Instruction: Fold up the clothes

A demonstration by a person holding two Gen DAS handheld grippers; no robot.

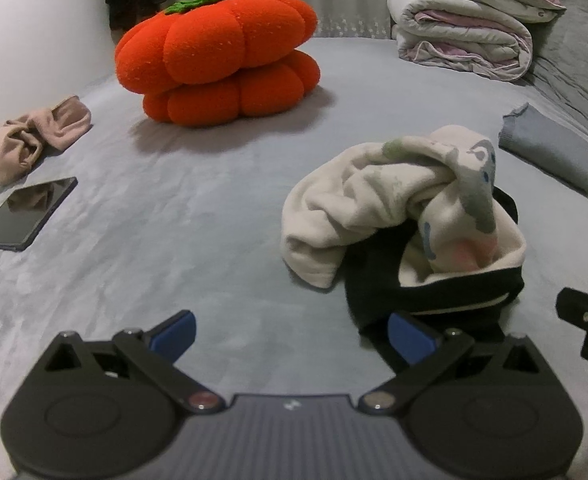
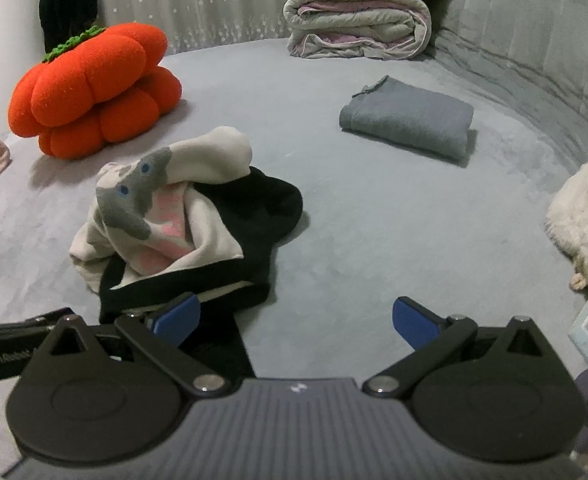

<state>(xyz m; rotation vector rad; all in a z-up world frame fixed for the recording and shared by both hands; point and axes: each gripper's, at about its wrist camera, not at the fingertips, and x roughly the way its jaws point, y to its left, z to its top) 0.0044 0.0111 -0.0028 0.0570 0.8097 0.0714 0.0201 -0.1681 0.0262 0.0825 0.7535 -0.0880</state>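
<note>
A crumpled cream-and-black garment (image 1: 406,216) with a grey and pink print lies in a heap on the grey bed sheet (image 1: 174,248). My left gripper (image 1: 292,338) stands open low over the sheet, its right blue pad beside the heap's black hem. In the right wrist view the same heap (image 2: 174,224) lies ahead and left. My right gripper (image 2: 296,322) is open, with its left pad at the black hem and bare sheet between the fingers. A folded grey garment (image 2: 408,120) rests farther back; it shows in the left wrist view too (image 1: 550,148).
An orange pumpkin cushion (image 1: 218,60) sits at the back left. A folded quilt (image 1: 462,32) and pillow lie at the back right. A dark phone (image 1: 26,212) and a crumpled beige garment (image 1: 38,136) lie on the left. A white furry thing (image 2: 586,220) lies at the right edge.
</note>
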